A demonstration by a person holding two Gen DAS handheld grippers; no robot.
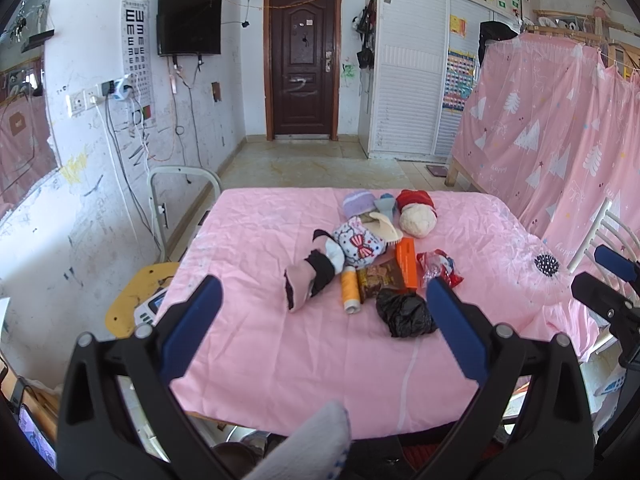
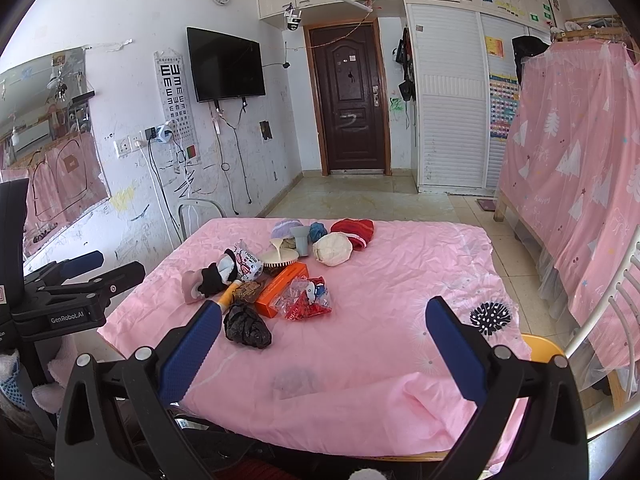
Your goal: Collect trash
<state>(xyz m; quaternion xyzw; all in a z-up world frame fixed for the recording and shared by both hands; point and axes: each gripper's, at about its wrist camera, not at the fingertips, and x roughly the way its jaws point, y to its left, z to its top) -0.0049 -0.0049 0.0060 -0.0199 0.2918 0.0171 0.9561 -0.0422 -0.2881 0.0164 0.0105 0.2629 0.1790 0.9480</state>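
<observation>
Pink-clothed table [image 1: 280, 352]: crumpled black plastic bag [image 1: 405, 313], orange box [image 1: 406, 261] and red wrapper [image 1: 439, 267] lying clustered; left gripper [image 1: 324, 312] and right gripper [image 2: 324, 336] hovering spread wide, grasping nothing.

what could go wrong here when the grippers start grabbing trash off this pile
1. The black plastic bag touches the brown snack wrapper and orange box; a wide grab may drag several at once.
2. The orange thread spool lies on its side and could roll away.
3. Socks and knit hats sit in the same pile, so non-trash might get collected.
</observation>
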